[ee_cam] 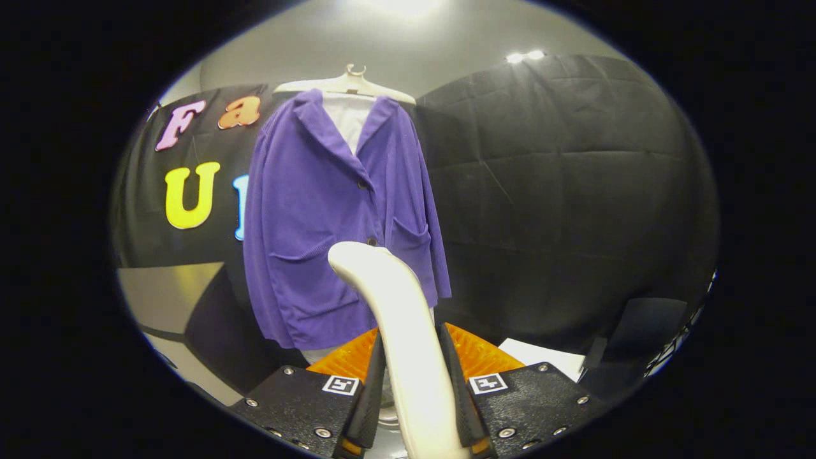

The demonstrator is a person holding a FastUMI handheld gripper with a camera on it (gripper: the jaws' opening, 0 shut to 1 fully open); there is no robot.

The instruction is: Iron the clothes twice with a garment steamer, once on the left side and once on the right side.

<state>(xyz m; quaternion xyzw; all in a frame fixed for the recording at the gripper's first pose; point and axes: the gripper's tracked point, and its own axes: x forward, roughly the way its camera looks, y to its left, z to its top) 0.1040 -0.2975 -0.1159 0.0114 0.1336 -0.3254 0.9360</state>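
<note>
A purple jacket [331,217] hangs on a pale hanger [347,83] against the black booth wall, with a white garment showing at its collar. My gripper [411,357] is shut on the cream handle of the garment steamer [395,299], which rises between the fingers and curves forward. The steamer's head sits in front of the jacket's lower middle, near the buttons between the two pockets; whether it touches the cloth I cannot tell.
A white sheet [542,357] lies low to the right of the fingers. A grey floor or table surface [166,287] shows low on the left, beside the jacket's hem. Black cloth wall [561,191] spans the right side.
</note>
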